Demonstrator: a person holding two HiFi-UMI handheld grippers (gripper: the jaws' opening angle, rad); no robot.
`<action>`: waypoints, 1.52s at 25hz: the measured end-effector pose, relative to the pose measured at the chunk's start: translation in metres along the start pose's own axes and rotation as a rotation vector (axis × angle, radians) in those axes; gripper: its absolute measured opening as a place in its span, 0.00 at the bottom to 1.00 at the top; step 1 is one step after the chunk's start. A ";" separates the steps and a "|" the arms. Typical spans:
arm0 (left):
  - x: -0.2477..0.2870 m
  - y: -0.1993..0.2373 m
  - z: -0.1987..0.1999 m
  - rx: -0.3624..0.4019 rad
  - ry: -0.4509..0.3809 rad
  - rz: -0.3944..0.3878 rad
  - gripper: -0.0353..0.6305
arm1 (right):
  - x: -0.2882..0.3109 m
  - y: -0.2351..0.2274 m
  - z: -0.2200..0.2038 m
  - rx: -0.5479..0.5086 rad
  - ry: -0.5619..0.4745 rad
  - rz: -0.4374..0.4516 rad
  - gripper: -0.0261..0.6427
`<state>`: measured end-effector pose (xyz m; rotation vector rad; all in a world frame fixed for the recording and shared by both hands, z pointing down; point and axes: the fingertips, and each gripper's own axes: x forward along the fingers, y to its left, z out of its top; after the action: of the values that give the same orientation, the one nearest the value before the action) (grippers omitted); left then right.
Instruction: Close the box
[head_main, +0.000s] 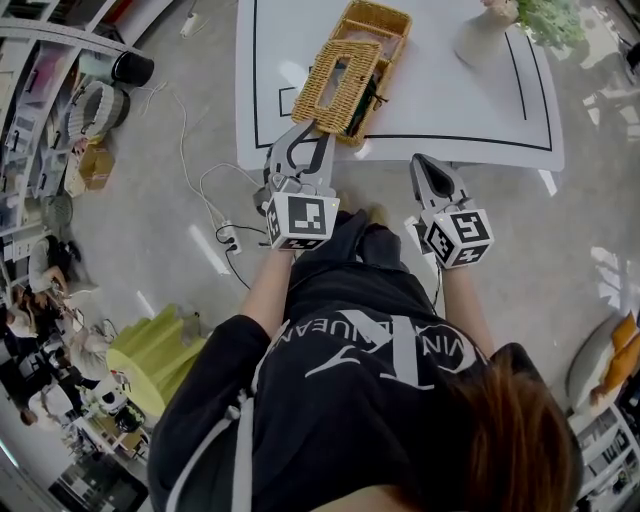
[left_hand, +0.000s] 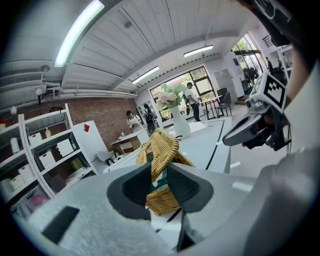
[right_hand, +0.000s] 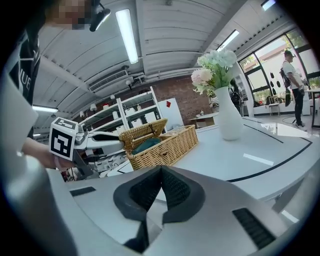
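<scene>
My left gripper (head_main: 310, 138) clamped on the near edge of the wicker lid (head_main: 338, 85), lid tilted up over the open box (head_main: 385, 22) on the white table (head_main: 450, 110), my right gripper (head_main: 422, 162) clenched empty near the table's front edge

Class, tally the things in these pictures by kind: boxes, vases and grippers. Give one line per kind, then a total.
Box: 1
Vase: 1
Grippers: 2 (left gripper closed on the box's lid; right gripper shut, empty)
Total: 4
</scene>
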<state>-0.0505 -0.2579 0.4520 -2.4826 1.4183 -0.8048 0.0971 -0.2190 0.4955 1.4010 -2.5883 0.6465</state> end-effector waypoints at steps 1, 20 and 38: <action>0.001 -0.001 0.000 -0.001 0.003 -0.004 0.20 | 0.001 -0.001 0.000 0.001 0.002 0.002 0.04; -0.012 0.020 -0.025 -0.220 0.020 0.007 0.28 | 0.016 0.001 0.012 -0.015 -0.010 0.014 0.04; -0.028 0.104 -0.023 -0.431 -0.108 0.151 0.08 | 0.037 0.019 0.070 -0.102 -0.105 0.029 0.04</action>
<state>-0.1513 -0.2869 0.4190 -2.6179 1.8746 -0.3573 0.0665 -0.2684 0.4376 1.4047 -2.6841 0.4491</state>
